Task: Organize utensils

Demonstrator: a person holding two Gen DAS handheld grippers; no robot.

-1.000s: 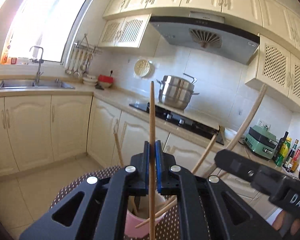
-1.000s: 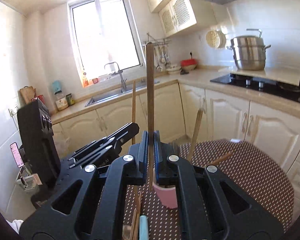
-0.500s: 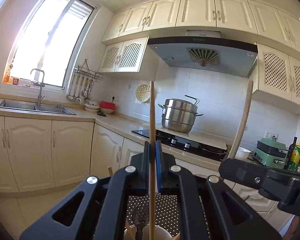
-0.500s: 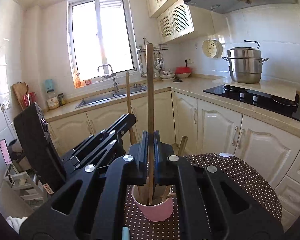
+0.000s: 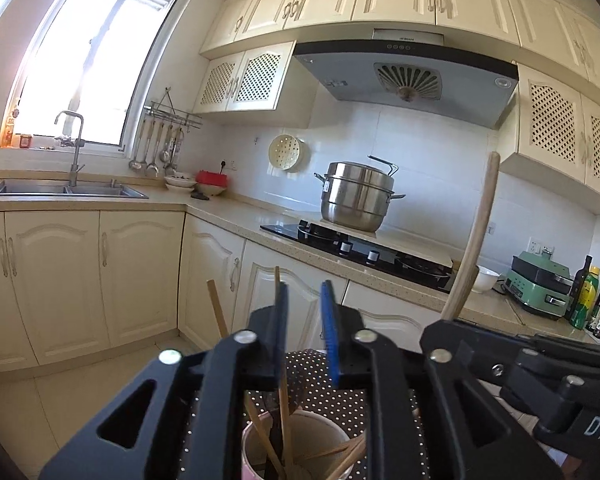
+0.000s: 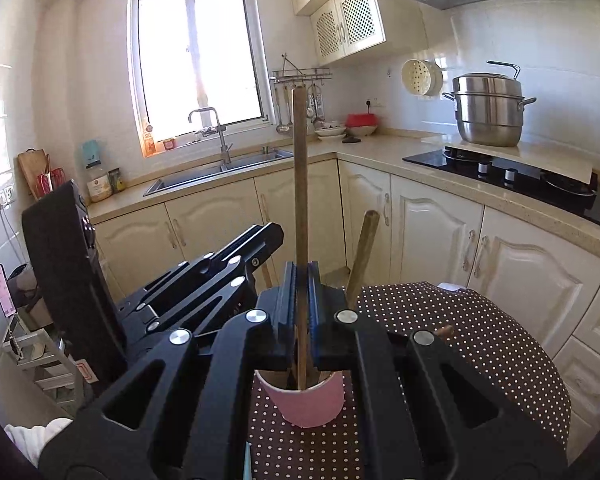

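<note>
Both grippers are parked right over the pink cup (image 6: 307, 402), which sits on a brown table with white dots (image 6: 480, 344) in the middle of a cream kitchen.

Left gripper (image 5: 305, 332) – jaws are opening right now. A thin chopstick (image 5: 281, 364) runs up along the inner face of the left-side jaw with a clear gap to the blue pad on the other side, so nothing is pinching it; its lower end is down inside the cup. The left view looks straight into the cup (image 5: 260, 446): several more wooden sticks lean in there at angles, crossing each other.

Right gripper (image 6: 302, 304) – pressed together on a brown wooden stick (image 6: 299, 184), held upright. The top of it pokes high above the jaws and the bottom end dips just inside the cup's rim. A thicker wooden handle (image 6: 362, 256) leans to the right just behind that gripper; I can't tell where its lower end sits.

In the right view the left gripper's black body (image 6: 204, 280) is just to the left, close beside. In the left view the right gripper (image 5: 512, 368) sits at lower right with its stick (image 5: 474, 240) angled up past the hob.

Background: steel pot (image 5: 356, 196) on the black hob (image 5: 364, 250), sink (image 5: 66, 190) under the window.
</note>
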